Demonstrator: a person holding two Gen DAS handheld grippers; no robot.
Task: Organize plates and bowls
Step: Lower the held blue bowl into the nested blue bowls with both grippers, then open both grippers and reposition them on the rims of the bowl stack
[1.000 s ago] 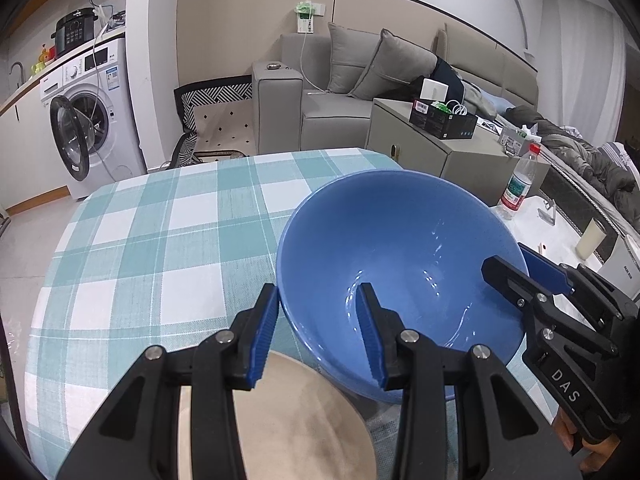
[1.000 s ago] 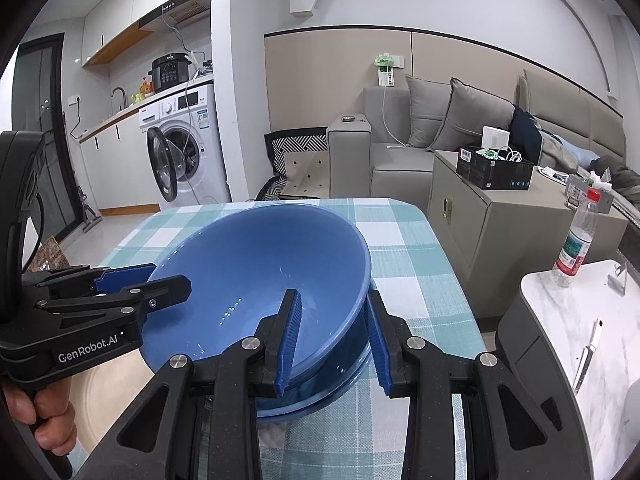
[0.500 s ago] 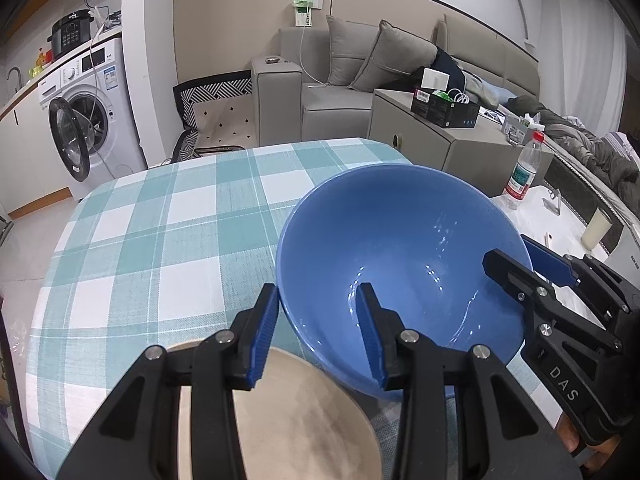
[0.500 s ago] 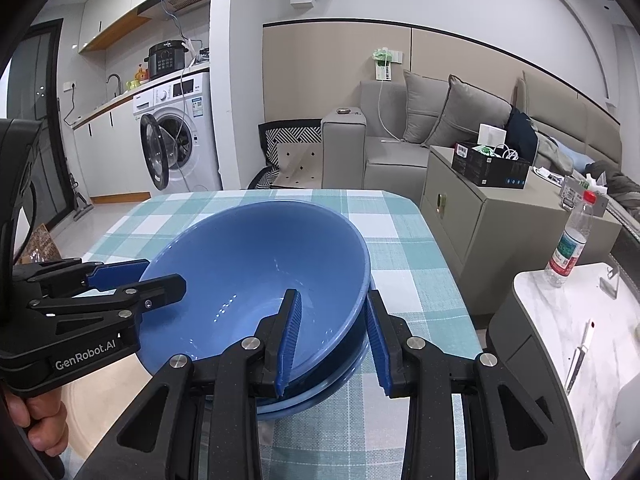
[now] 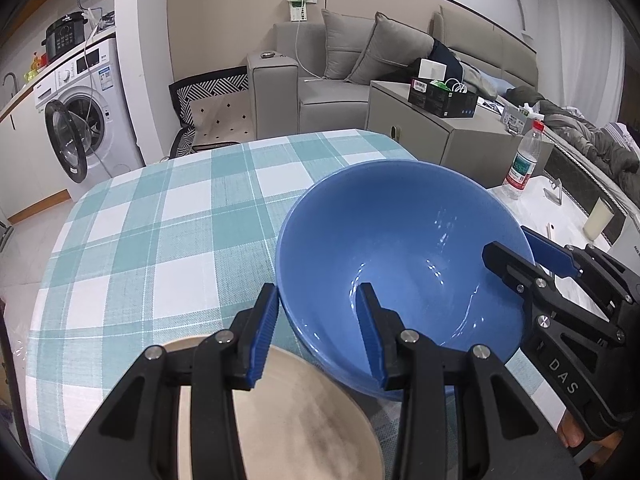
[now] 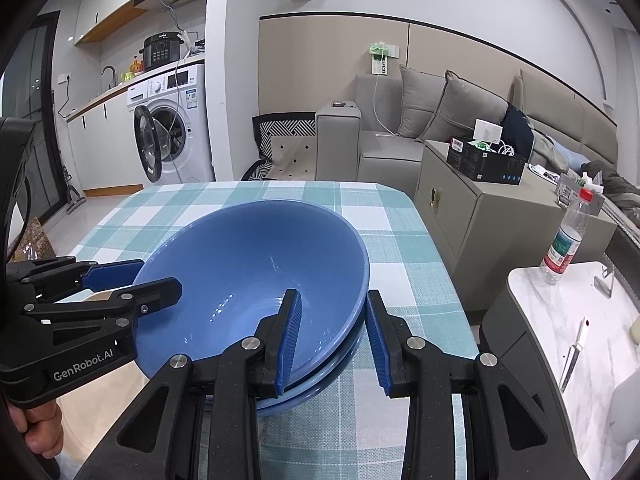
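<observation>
- Glazed blue bowl (image 5: 400, 256) looks rigid, slick and breakable; you hold it tilted by opposite rims.
- Left gripper (image 5: 318, 332) and right gripper (image 6: 332, 336) each clamp narrowly on its wall; keep both grips at the rim.

1. The lower blue bowl (image 6: 320, 384) shows only as a rim band in the right wrist view; the upper blue bowl (image 6: 256, 280) nested in it hides the rest.
2. The beige plate (image 5: 304, 412) is cut off by the bottom edge of the left wrist view and partly covered by the left hand-held gripper (image 5: 316, 336).
3. Whether the blue pads (image 6: 290, 340) of either hand-held gripper press the bowl wall cannot be told.
4. The water bottle (image 6: 566, 240) label is too small to read.
</observation>
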